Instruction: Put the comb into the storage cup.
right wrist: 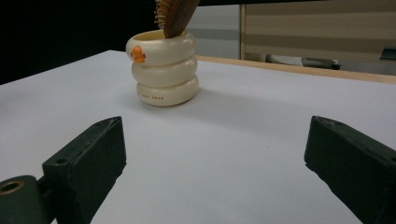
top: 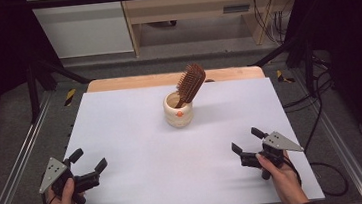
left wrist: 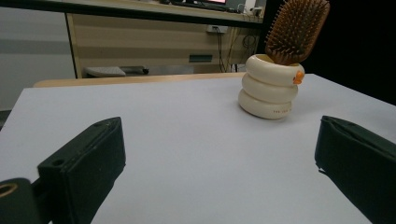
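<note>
Both the left gripper [top: 91, 167] and right gripper [top: 245, 143] wait wide apart and empty near the table's front, while the light, rigid wooden hairbrush [top: 190, 84], best pinched across its paddle head, leans in the cream ringed cup [top: 178, 113] at mid-table.

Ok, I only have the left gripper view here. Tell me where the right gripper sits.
Observer: The right gripper is at the table's near right corner, jaws open, off the cup.
Operator: Give me the brush handle.
Observer: The hairbrush stands handle-down inside the cup, head leaning to the person's right in the high view.
Operator: Describe the far edge.
Observer: A wooden strip runs along the table's far edge behind the cup.
Operator: Now my own gripper's placement.
Observer: The left gripper sits at the near left corner, open, holding nothing.
</note>
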The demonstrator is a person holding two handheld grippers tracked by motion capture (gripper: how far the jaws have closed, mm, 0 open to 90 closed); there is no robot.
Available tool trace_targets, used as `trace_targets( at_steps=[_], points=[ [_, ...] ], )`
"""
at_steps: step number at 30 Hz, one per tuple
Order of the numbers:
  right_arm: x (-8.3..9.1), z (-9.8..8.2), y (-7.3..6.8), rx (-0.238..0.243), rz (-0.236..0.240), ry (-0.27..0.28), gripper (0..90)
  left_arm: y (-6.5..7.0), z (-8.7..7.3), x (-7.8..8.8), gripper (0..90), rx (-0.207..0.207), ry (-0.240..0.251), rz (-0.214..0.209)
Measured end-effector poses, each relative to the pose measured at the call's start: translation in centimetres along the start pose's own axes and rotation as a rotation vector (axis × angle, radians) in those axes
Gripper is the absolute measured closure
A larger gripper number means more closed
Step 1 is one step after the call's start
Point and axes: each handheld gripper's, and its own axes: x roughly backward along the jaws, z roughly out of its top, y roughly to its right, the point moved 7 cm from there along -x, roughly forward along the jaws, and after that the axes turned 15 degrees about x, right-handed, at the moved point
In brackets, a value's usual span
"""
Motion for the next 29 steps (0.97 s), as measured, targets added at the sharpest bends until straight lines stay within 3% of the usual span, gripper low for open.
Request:
trace_targets(
  at_steps=[19,25,29],
  points=[
    [-1.4,1.0,-1.3,0.047,0.008,0.038,6.2,0.6,-0.1,-0.7,1.8,-0.008,-0.015,-0.004],
    [-2.1,0.8,-2.3,0.083,0.025,-0.006,5.7,0.8,-0.2,-0.9,1.5,-0.015,-0.022,0.013],
    [-1.9,0.6,-2.1,0.068,0.021,-0.025,5.3,0.6,-0.2,-1.1,1.5,-0.008,-0.025,0.025]
  ],
)
